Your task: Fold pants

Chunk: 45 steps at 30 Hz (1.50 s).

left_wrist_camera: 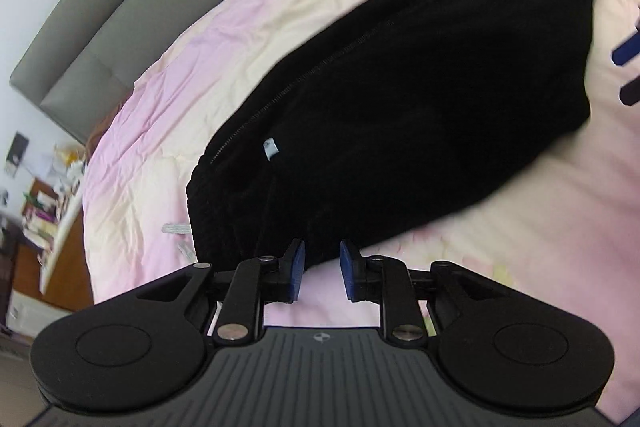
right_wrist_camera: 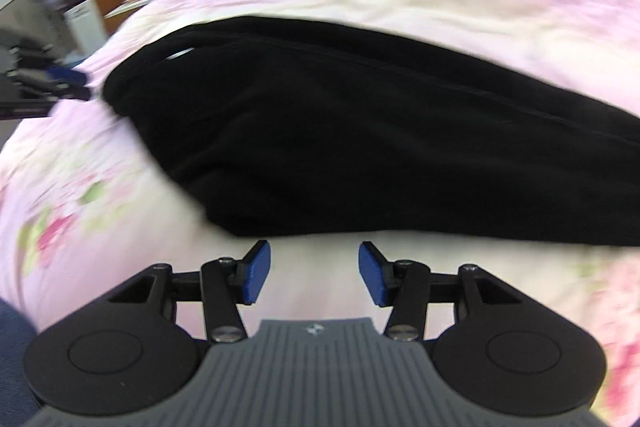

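Black pants [left_wrist_camera: 400, 99] lie on the bed [left_wrist_camera: 160, 155], looks already folded lengthwise, legs stacked. We've got the left hand-held gripper [left_wrist_camera: 322, 267] open w/ nothing held, right at the waistband end; right hand-held gripper [right_wrist_camera: 315, 271] open too, just short of the near edge. Prob. btwn folds. Next: each pinches its end, then we bring one end over the other.

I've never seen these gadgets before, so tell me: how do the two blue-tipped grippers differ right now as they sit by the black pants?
The left gripper has its jaws closer together than the right gripper, whose gap is wider. The left one sits right at the edge of the black pants, by the gathered end; the right one is short of the cloth, over the bare pink bedspread. Both are open and hold nothing.
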Tool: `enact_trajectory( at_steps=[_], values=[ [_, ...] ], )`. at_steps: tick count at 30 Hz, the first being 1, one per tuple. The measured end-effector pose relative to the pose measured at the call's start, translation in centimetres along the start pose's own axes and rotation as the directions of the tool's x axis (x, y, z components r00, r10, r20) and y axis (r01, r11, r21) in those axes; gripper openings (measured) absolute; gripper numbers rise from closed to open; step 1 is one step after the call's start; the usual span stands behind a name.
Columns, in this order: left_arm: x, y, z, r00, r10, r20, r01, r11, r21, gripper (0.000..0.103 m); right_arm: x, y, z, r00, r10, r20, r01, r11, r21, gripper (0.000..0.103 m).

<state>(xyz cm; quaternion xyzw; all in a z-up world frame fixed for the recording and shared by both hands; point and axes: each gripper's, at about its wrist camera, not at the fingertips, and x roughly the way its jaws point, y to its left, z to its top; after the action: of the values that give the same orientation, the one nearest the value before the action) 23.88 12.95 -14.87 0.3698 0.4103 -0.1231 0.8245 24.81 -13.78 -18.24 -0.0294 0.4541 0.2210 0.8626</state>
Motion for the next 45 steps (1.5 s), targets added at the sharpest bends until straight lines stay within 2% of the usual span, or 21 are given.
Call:
enact_trajectory(
  at_steps=[3,6,8,12,13,16,19,20,22,23,24,25,27,30,33,36,37,39,41,43,45],
  values=[
    [1.2,-0.6,-1.1,0.998,0.059,0.002,-0.058,0.991,0.123,0.04,1.5,2.9,-0.2,0.999,0.031,-0.006,-0.031,0.999,-0.042,0.044],
    [3.3,-0.7,-2.6,0.988,0.152,0.004,-0.147,0.954,0.262,0.054,2.8,5.8,-0.2,0.999,0.034,-0.015,-0.035,0.996,-0.079,0.041],
    [5.0,-0.8,-3.8,0.972,0.233,0.021,-0.225,0.905,0.362,0.057,3.5,6.6,0.1,1.0,0.028,-0.015,-0.029,0.995,-0.09,0.041],
    [8.8,-1.7,-5.9,0.946,0.318,0.069,-0.302,0.782,0.546,0.078,4.6,6.5,0.1,1.0,0.024,-0.015,-0.026,0.996,-0.086,0.042],
    [10.0,-2.0,-6.4,0.935,0.346,0.078,-0.323,0.74,0.591,0.078,4.6,6.4,-0.1,1.0,0.024,-0.018,-0.026,0.995,-0.091,0.042],
    [12.5,-2.7,-7.7,0.926,0.367,0.084,-0.326,0.67,0.667,0.079,5.4,6.6,-0.1,0.999,0.019,-0.027,-0.022,0.992,-0.128,0.042],
    [14.8,-3.1,-8.3,0.887,0.436,0.15,-0.401,0.571,0.716,0.077,5.5,6.9,-0.1,1.0,0.004,-0.013,-0.006,0.982,-0.188,0.034],
    [15.4,-3.0,-8.1,0.881,0.447,0.155,-0.41,0.56,0.72,0.069,5.5,6.9,0.0,1.0,-0.002,-0.002,0.002,0.979,-0.203,0.028],
    [15.3,-2.4,-7.6,0.896,0.427,0.122,-0.376,0.583,0.72,0.062,5.0,6.6,0.3,1.0,0.011,0.005,-0.009,0.977,-0.214,0.018],
    [14.8,-1.7,-7.2,0.907,0.406,0.109,-0.359,0.614,0.703,0.056,4.6,6.5,0.5,1.0,0.03,-0.007,-0.031,0.975,-0.221,0.01],
    [14.3,-0.9,-6.9,0.914,0.392,0.102,-0.35,0.636,0.688,0.05,4.0,6.4,0.7,0.998,0.055,-0.017,-0.057,0.969,-0.239,0.008],
    [13.6,0.0,-6.9,0.915,0.387,0.114,-0.355,0.639,0.682,0.048,3.2,6.3,1.0,0.997,0.078,-0.019,-0.08,0.963,-0.258,0.007],
    [12.8,1.2,-7.0,0.912,0.385,0.141,-0.369,0.62,0.692,0.045,1.5,6.1,1.8,0.992,0.118,-0.039,-0.124,0.947,-0.297,0.005],
    [13.2,2.5,-6.9,0.929,0.364,0.069,-0.303,0.639,0.706,0.037,0.0,5.9,2.2,0.983,0.163,-0.088,-0.182,0.933,-0.31,0.0],
    [14.8,2.2,-7.5,0.941,0.338,0.007,-0.238,0.648,0.724,0.037,1.7,6.4,0.4,0.967,0.182,-0.178,-0.231,0.92,-0.317,0.0],
    [15.3,2.1,-7.1,0.94,0.341,-0.033,-0.215,0.661,0.719,0.038,3.3,6.6,-2.3,0.964,0.151,-0.218,-0.213,0.93,-0.299,0.0],
    [15.5,2.7,-6.9,0.934,0.351,-0.069,-0.205,0.682,0.702,0.037,3.4,6.4,-2.7,0.966,0.144,-0.216,-0.203,0.937,-0.284,0.0],
    [15.8,4.4,-7.0,0.908,0.375,-0.185,-0.176,0.744,0.644,0.02,2.6,5.7,-3.0,0.971,0.139,-0.195,-0.186,0.949,-0.253,0.0],
    [14.5,6.5,-7.3,0.901,0.375,-0.219,-0.193,0.797,0.572,0.022,1.2,5.3,-3.1,0.98,0.112,-0.167,-0.155,0.95,-0.273,0.0],
    [12.4,7.5,-7.0,0.916,0.341,-0.21,-0.2,0.843,0.499,0.024,0.0,4.9,-2.9,0.988,0.094,-0.126,-0.127,0.949,-0.289,0.007],
    [10.2,7.6,-6.2,0.932,0.308,-0.19,-0.201,0.876,0.438,0.035,-0.5,4.3,-2.3,0.99,0.112,-0.082,-0.131,0.948,-0.29,0.034]
  ],
)
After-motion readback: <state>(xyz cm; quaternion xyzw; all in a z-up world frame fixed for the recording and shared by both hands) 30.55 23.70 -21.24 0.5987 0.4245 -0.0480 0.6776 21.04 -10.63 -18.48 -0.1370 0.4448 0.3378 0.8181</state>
